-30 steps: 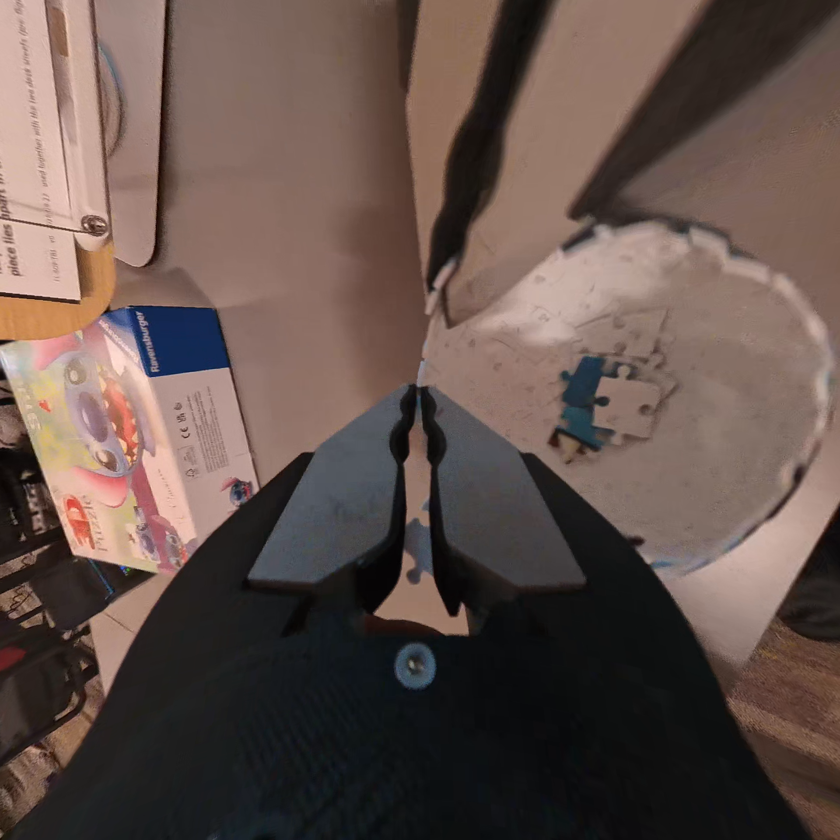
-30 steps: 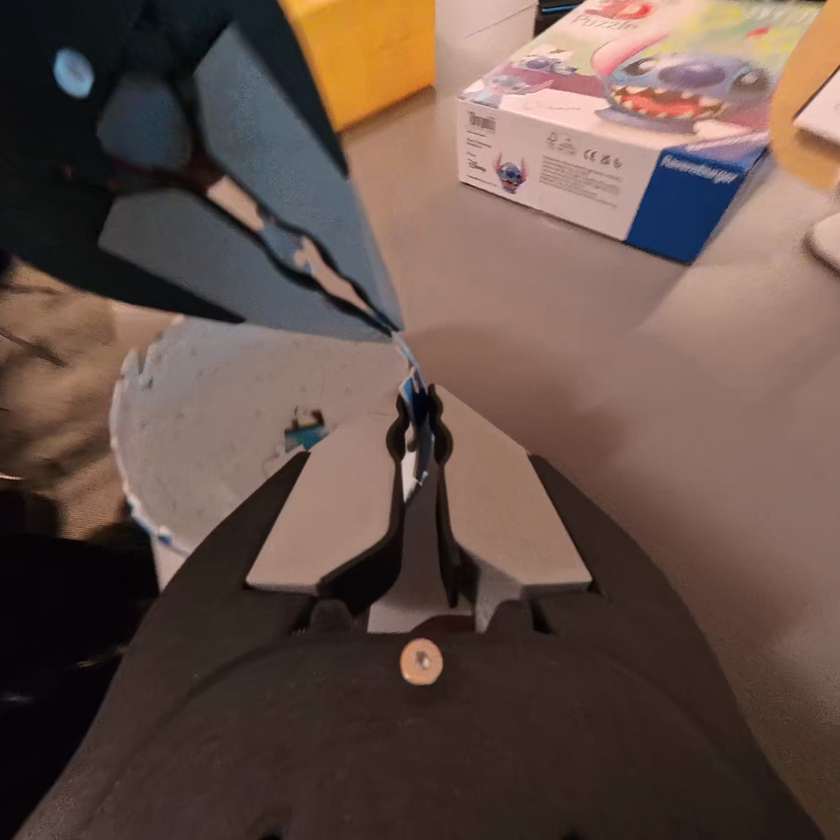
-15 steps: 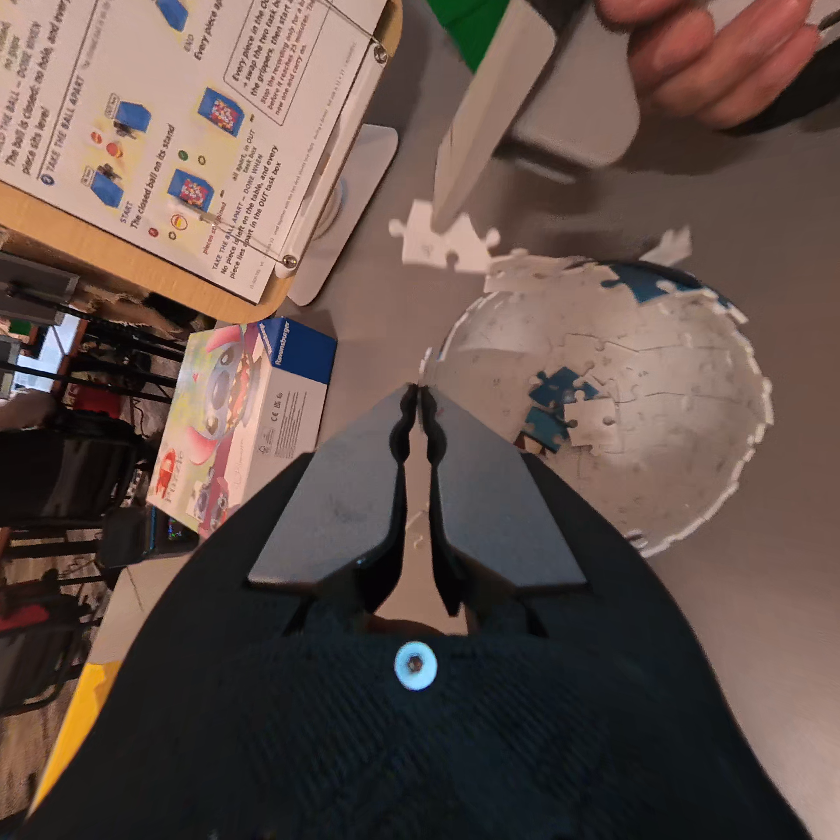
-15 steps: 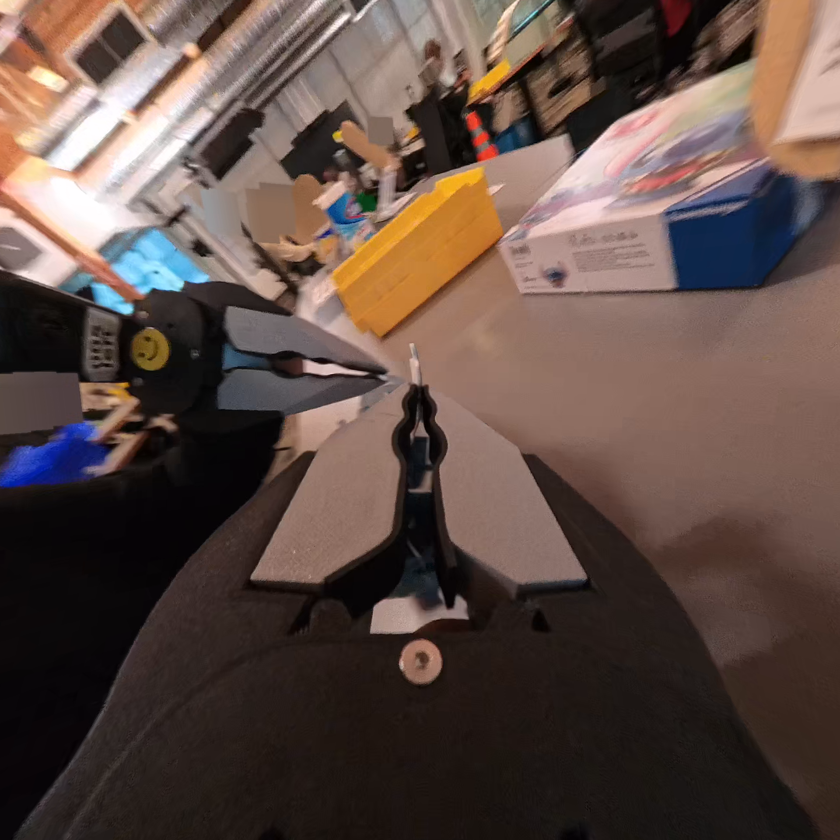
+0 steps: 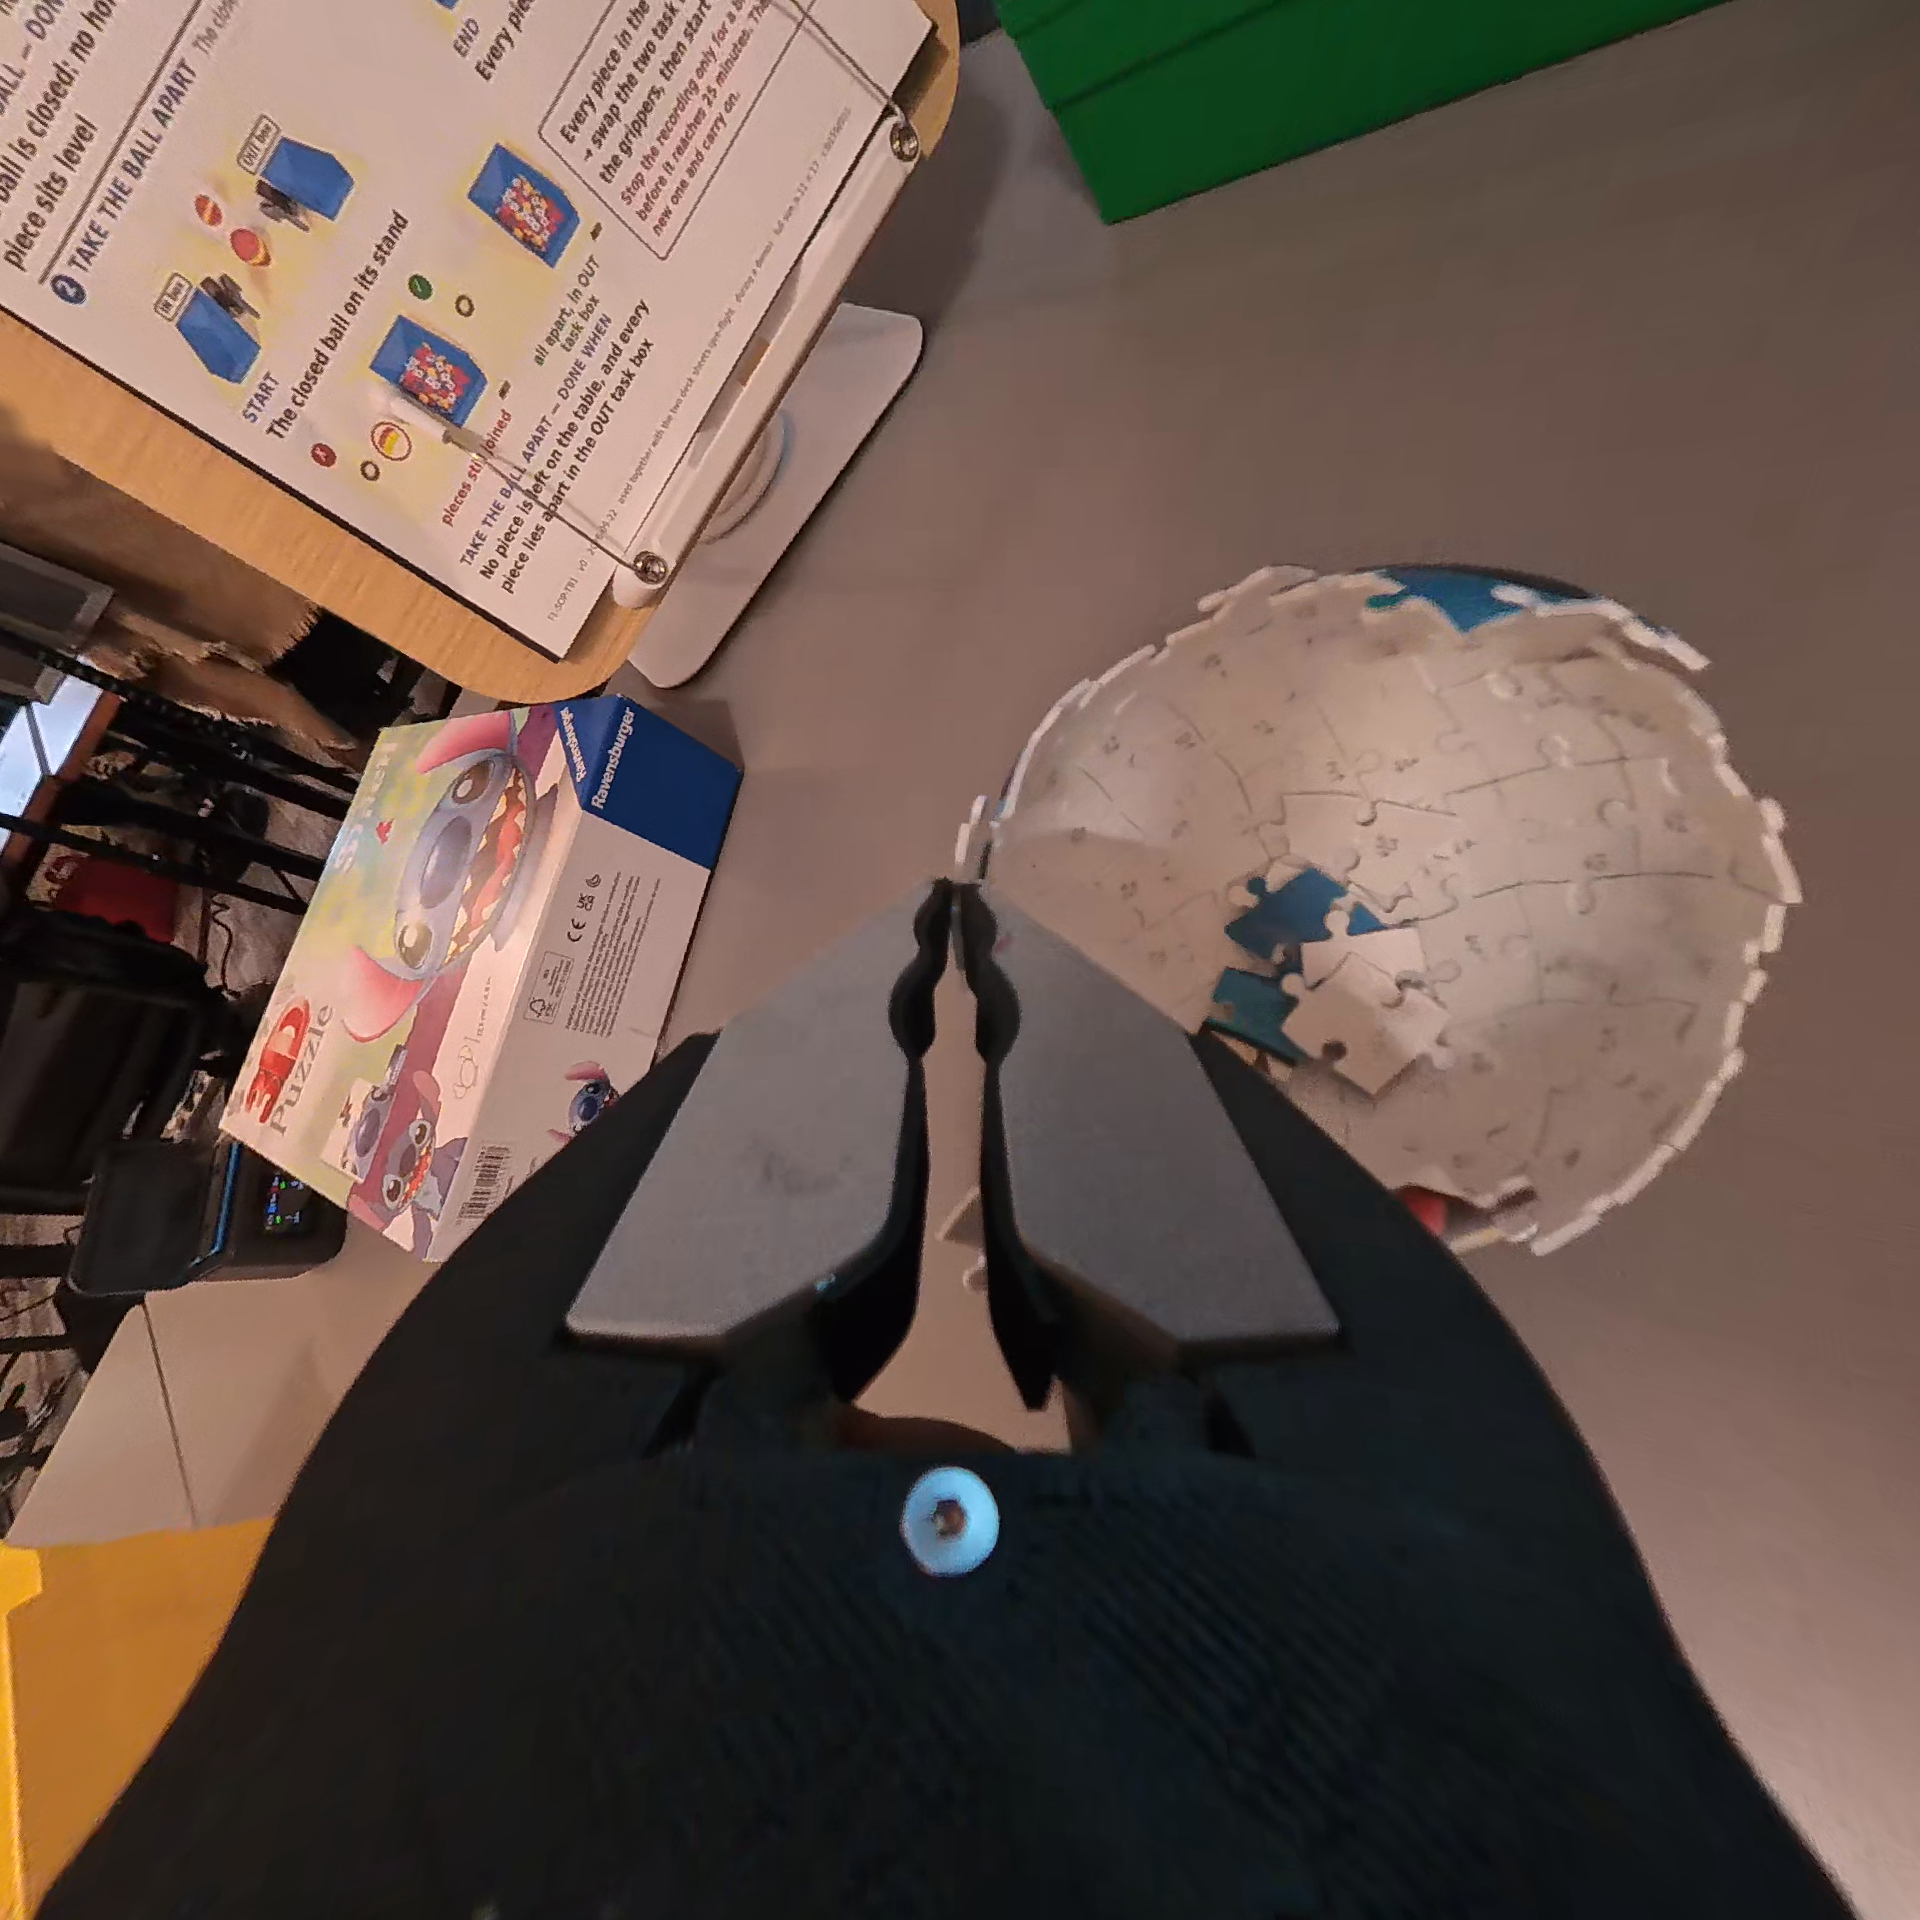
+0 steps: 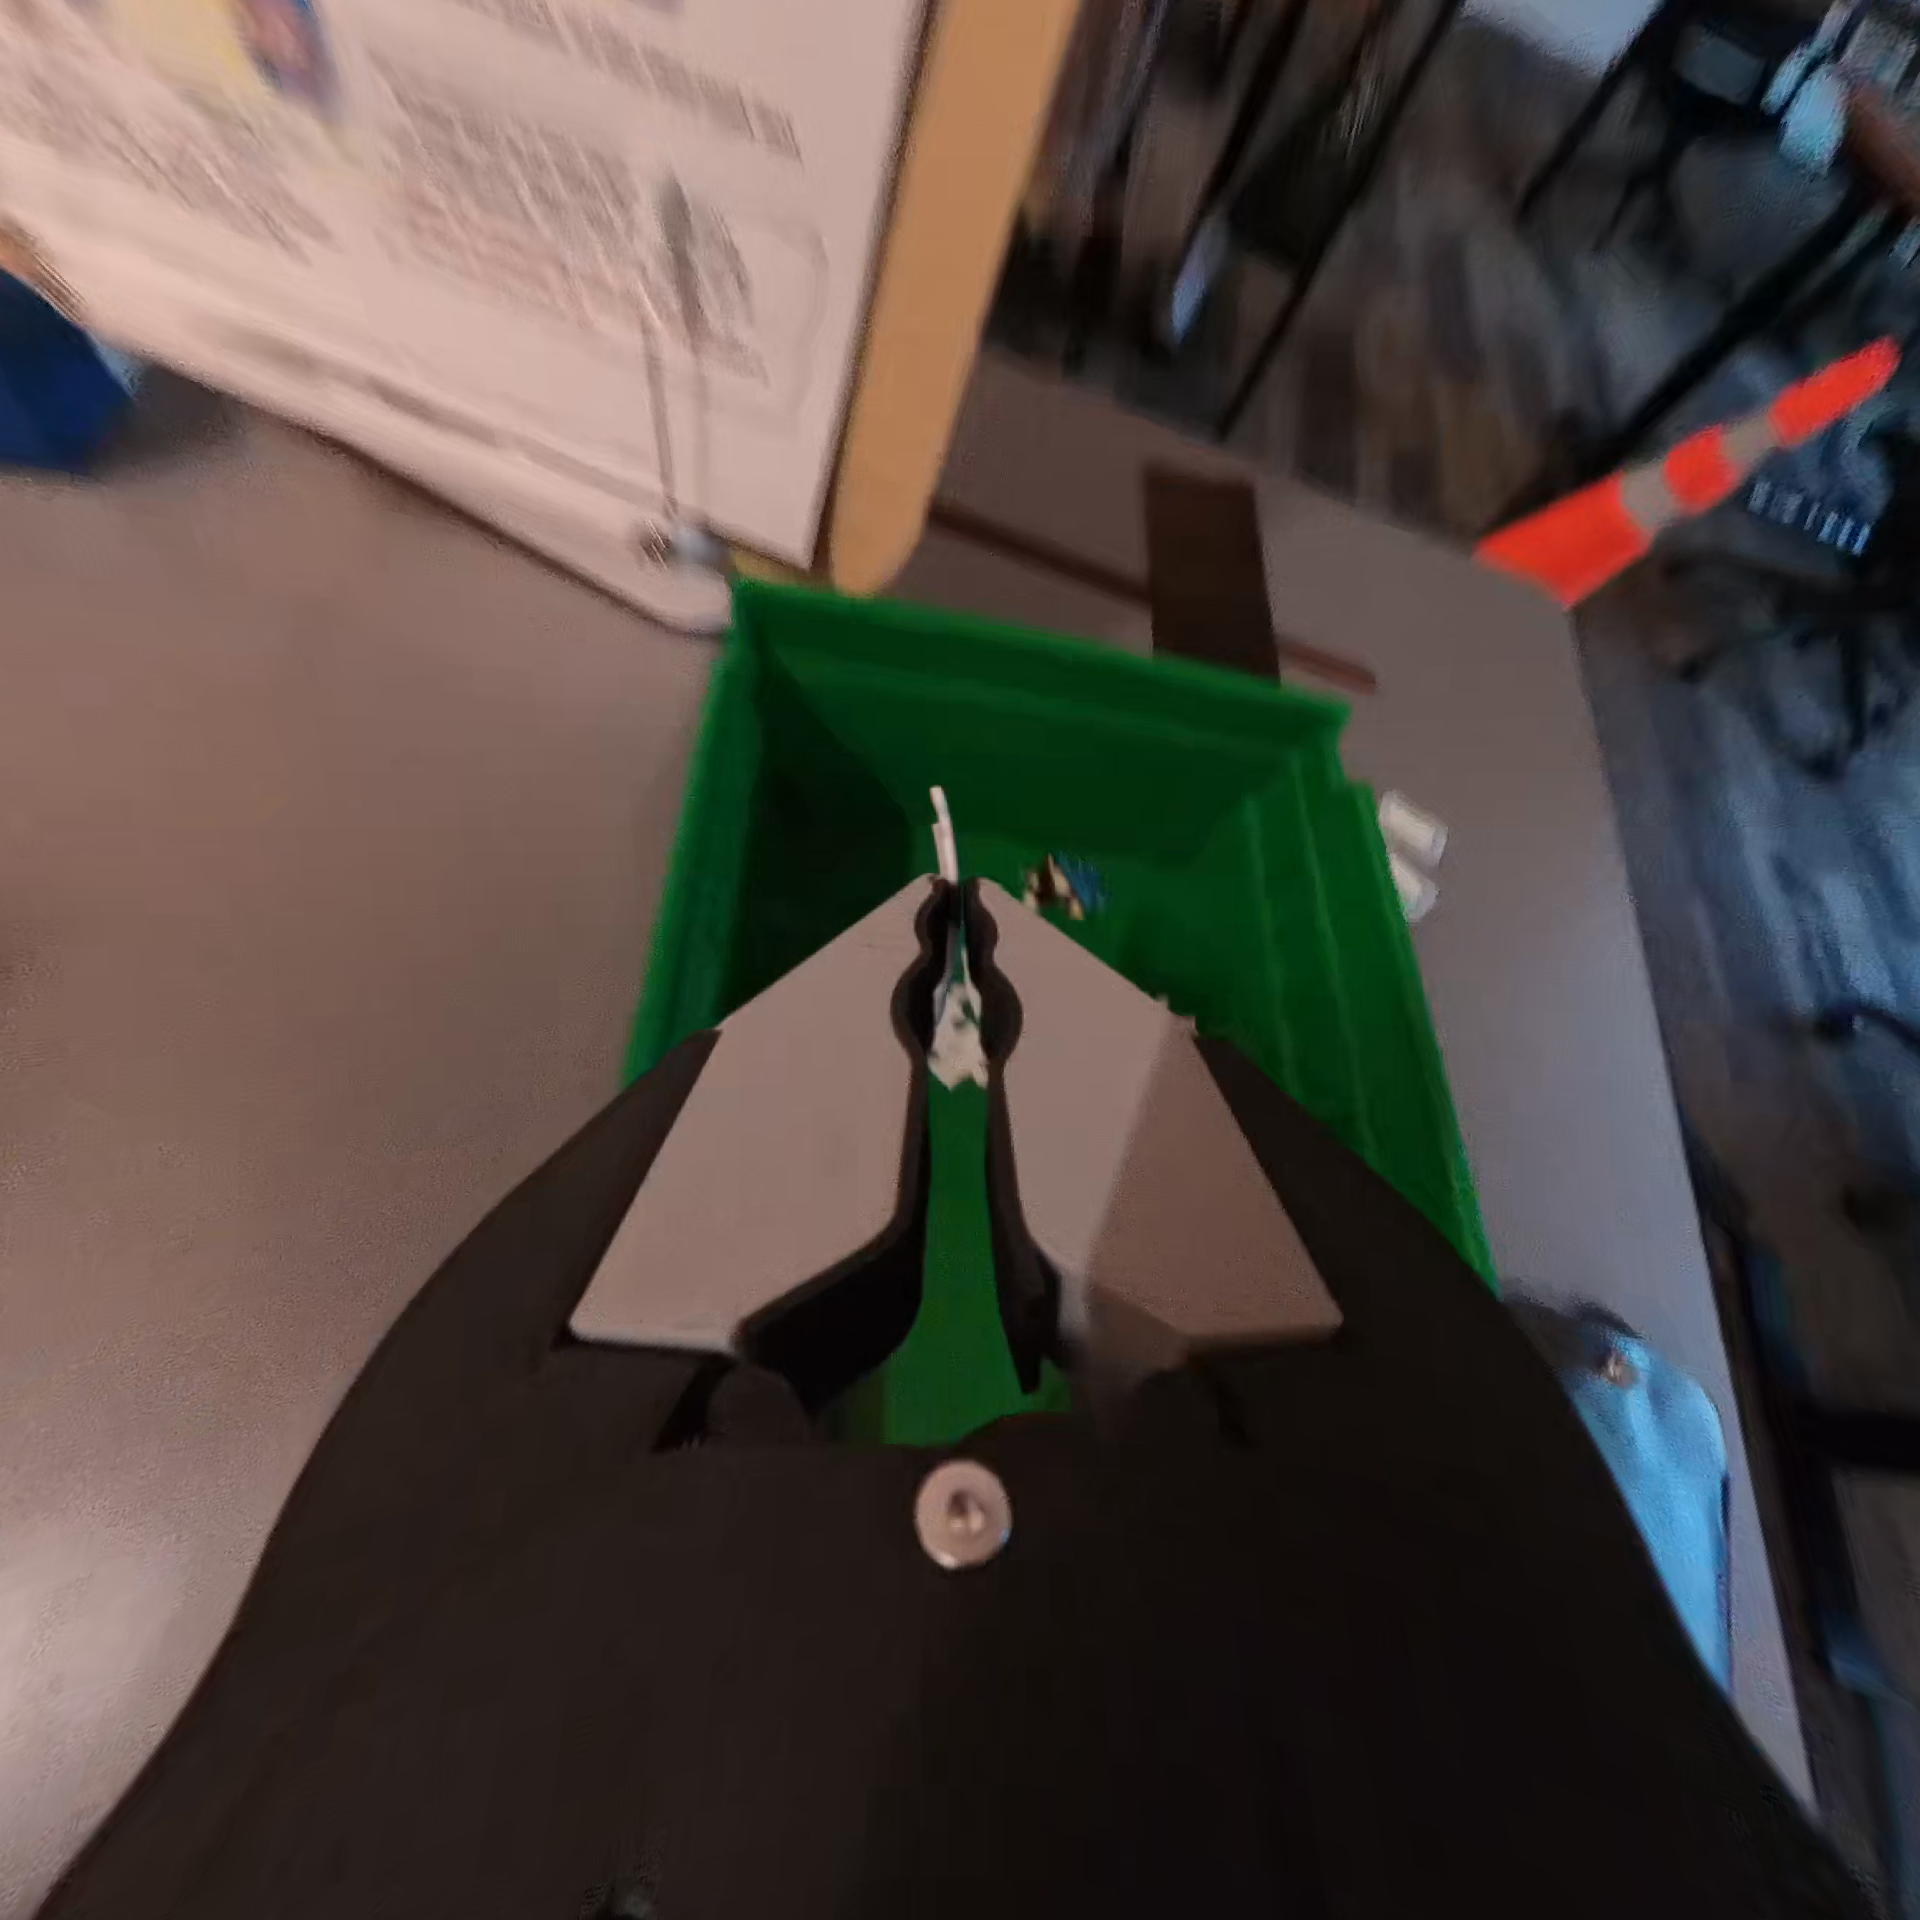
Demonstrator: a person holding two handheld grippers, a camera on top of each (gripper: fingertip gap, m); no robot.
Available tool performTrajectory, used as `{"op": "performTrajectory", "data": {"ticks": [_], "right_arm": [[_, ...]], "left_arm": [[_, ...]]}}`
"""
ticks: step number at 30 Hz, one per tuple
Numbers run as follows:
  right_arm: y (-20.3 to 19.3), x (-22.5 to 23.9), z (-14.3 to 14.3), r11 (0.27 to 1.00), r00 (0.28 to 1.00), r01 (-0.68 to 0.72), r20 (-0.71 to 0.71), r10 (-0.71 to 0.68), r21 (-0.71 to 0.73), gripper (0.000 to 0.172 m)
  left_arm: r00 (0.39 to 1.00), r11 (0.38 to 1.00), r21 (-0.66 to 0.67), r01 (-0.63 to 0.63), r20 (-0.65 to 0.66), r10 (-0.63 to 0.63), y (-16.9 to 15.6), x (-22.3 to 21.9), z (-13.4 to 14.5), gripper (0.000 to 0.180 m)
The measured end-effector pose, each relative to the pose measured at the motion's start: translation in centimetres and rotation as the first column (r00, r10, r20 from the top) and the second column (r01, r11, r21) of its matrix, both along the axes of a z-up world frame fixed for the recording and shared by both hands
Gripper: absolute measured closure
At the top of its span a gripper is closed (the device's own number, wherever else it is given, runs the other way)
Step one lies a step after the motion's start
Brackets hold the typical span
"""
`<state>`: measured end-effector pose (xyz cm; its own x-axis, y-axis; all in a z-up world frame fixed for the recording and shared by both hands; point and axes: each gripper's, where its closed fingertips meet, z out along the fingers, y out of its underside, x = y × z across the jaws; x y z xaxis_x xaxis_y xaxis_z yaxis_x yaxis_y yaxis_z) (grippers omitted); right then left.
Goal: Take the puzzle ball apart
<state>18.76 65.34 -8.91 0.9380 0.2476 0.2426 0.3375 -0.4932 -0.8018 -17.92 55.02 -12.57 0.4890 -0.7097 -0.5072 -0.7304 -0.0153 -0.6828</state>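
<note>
A half-ball shell of joined puzzle pieces (image 5: 1455,831), white inside and blue outside, stands open side up on the grey table. Loose blue and white pieces (image 5: 1320,966) lie inside it. My left gripper (image 5: 951,894) is shut on the shell's near left rim, which runs straight into the fingertips. My right gripper (image 6: 954,888) is shut on a puzzle piece (image 6: 943,831). The piece's white edge sticks out past the tips. It hangs over the open green box (image 6: 1039,707). One blue piece (image 6: 1060,883) lies on the box floor.
A colourful puzzle carton (image 5: 499,966) lies left of the shell. A printed sheet on a wooden board (image 5: 416,260) stands on a white stand (image 5: 810,436) behind it. The green box (image 5: 1351,94) is at the back. A yellow bin (image 5: 104,1683) is near left. An orange cone (image 6: 1683,468) lies off the table.
My right gripper pulled a piece off the shell's rim beside the left fingertips and swung it over the green box. My left gripper stayed pinched on the rim while its view drew back.
</note>
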Motion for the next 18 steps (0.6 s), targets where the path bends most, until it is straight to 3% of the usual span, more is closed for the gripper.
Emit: {"op": "performTrajectory", "data": {"ticks": [3, 5, 7, 10, 12, 15, 17, 18], "right_arm": [[0.5, 1.5, -3.6, 0.992, 0.999, 0.022, 0.027, -0.018, -0.127, 0.161], [0.5, 2.6, -4.0, 0.987, 0.996, 0.07, 0.069, -0.061, -0.145, 0.141], [0.3, 2.2, -2.5, 0.993, 0.997, 0.068, 0.046, -0.063, -0.096, 0.139], [-1.1, -3.6, 0.4, 0.991, 0.986, -0.13, -0.105, 0.126, -0.024, 0.14], [-2.3, -6.3, 1.3, 0.98, 0.978, -0.198, -0.067, 0.197, -0.008, 0.142], [-2.6, -4.5, 2.6, 0.991, 0.989, -0.128, 0.082, 0.123, 0.051, 0.164], [-2.4, -0.7, 2.8, 0.995, 0.993, -0.065, 0.102, 0.057, 0.07, 0.159], [-2.2, 1.5, 2.1, 0.999, 0.996, -0.03, 0.085, 0.027, 0.042, 0.147]], "left_arm": [[1.0, 1.0, 0.004, -0.004, -0.001, 0.004, -0.1, -0.4, 0.0, 0.18], [1.0, 1.0, 0.013, -0.011, 0.008, 0.011, -0.2, -0.8, 0.3, 0.18], [1.0, 1.0, 0.009, -0.015, 0.014, 0.015, -0.3, -1.3, 0.4, 0.18], [1.0, 1.0, 0.013, -0.021, 0.018, 0.021, -0.4, -2.0, 0.3, 0.18], [0.999, 0.999, 0.014, -0.033, 0.019, 0.033, -0.3, -2.7, 0.1, 0.18], [0.999, 0.999, -0.019, -0.038, 0.016, 0.038, -0.4, -3.2, -0.8, 0.18], [0.999, 0.998, -0.042, -0.036, 0.023, 0.037, -0.7, -3.2, -1.2, 0.18], [0.999, 0.998, -0.038, -0.04, 0.028, 0.041, -0.8, -3.3, -1.2, 0.18]]}}
